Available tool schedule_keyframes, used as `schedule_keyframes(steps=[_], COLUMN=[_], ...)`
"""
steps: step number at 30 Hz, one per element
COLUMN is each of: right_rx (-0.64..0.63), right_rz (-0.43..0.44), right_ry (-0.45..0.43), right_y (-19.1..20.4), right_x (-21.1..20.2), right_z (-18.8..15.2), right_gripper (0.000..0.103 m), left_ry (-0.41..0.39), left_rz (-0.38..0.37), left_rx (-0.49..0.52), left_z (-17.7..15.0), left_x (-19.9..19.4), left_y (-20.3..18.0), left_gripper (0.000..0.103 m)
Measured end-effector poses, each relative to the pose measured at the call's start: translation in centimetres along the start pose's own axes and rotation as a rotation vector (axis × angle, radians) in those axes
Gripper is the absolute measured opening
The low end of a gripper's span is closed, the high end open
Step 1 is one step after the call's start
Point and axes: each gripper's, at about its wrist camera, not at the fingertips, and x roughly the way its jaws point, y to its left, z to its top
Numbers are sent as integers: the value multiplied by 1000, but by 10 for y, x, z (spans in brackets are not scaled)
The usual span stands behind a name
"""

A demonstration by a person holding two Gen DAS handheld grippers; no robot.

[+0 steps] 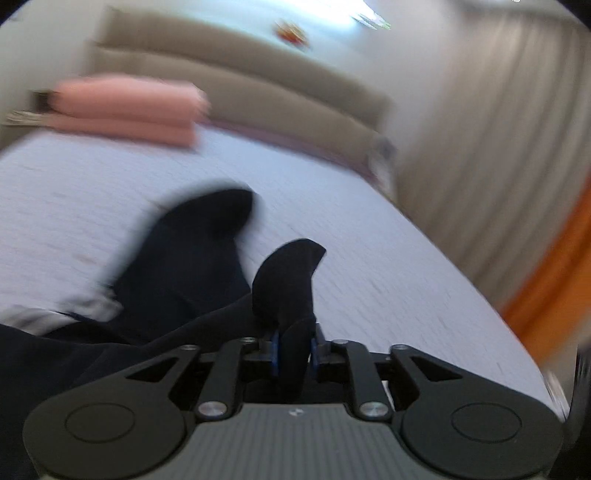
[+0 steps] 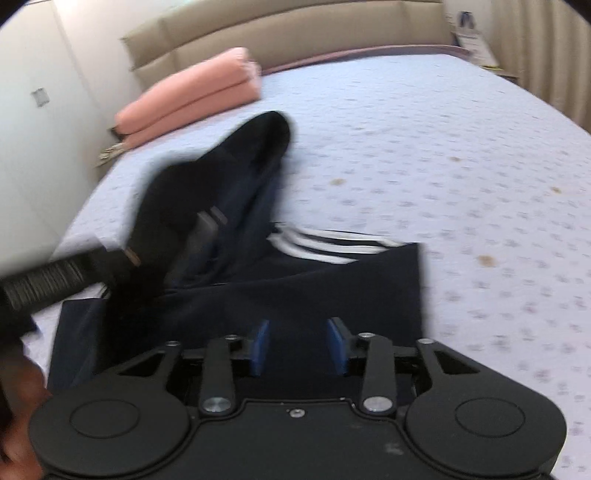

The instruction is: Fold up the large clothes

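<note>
A dark navy garment (image 1: 177,277) with white stripes (image 2: 325,247) lies crumpled on the bed (image 1: 369,277). My left gripper (image 1: 294,350) is shut on a fold of it, and the cloth sticks up in a rounded flap between the blue pads (image 1: 275,350). In the right wrist view the left tool's ribbed handle (image 2: 48,280) crosses from the left, blurred, with the garment (image 2: 295,295) lifted around it. My right gripper (image 2: 299,343) stands open just over a flat part of the garment, with no cloth pinched between its blue pads (image 2: 260,347).
The bed sheet (image 2: 443,184) is pale lilac with small dots. A folded pink blanket (image 2: 192,96) lies by the beige headboard (image 2: 295,33). Pale curtains (image 1: 498,147) hang beyond the bed's right edge, and a white wall (image 2: 37,147) runs along its left. A hand (image 2: 18,406) shows bottom left.
</note>
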Motion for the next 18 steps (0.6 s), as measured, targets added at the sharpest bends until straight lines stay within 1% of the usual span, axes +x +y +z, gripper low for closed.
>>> schedule_keyframes(steps=[1,2,3,4,6,7,8,10,12,14,16,18], right_rx=[13,31,50,68,96,104,107,104,93,74,51,24], right_rz=[-13,-12,-7,2,34,55,73,97,84,53,35,51], right_ry=[16,31,41,48,60,63,62,55,46,49,82,121], right_y=[-9,-17,-23,-27,-33,-32,-31,-27,-25,-25,-24,-22], right_x=[3,6,10,16,23,28,30,33,40,54,68,81], right_z=[-2,-4,-6,-7,-10,-10,-10,-6,-2,-1,0,-3], right_gripper=[56,56,56,56,57,62,70,75,76,76,76,76], left_ry=[62,124,176,203,213,218,223,227,224,213,196,192], left_rz=[-36,-39,-17,-4,27,56,83,145,193,230,263,294], left_rx=[-10,-30,-54,-80,-122,-142,-156,-186,-222,-261,-287,-305], left_z=[-8,-15,-23,-34,-48,-54,-56,-52,-50,-47,-42,-37], left_x=[14,25,32,31,19,10,7,-6,-20,-36,-48,-55], left_y=[-2,-2,3,11,25,35,41,65,84,97,114,125], left_gripper=[40,55,56,56,57,57,57,57,57,57,57,57])
